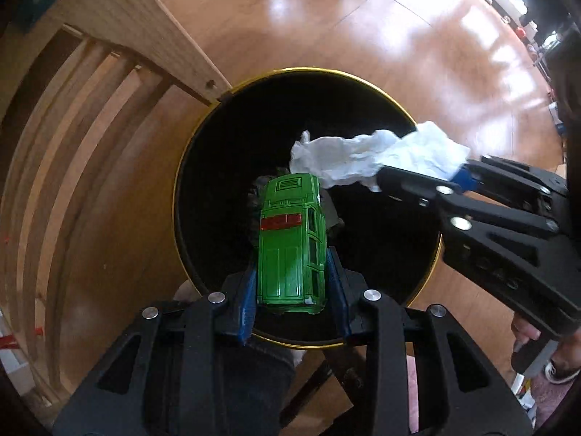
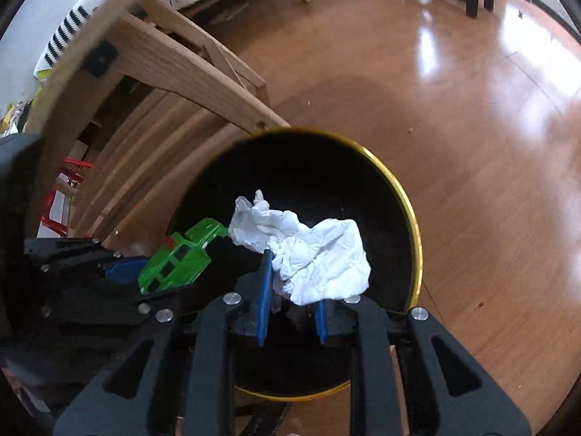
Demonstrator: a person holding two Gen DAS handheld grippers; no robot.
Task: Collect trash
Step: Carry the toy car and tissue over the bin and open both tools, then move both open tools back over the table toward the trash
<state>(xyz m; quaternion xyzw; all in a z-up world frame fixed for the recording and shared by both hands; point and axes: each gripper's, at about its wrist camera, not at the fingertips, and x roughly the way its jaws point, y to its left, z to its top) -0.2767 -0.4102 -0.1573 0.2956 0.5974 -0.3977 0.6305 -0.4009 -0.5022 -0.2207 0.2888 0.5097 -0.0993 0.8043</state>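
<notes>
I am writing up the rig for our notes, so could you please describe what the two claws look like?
Both look alike: the left claw and the right claw are matte black plastic frames with triangular cut-outs and round silver bolt heads at the joints. Each finger carries a blue pad on its inner face. No cables or markings show.
</notes>
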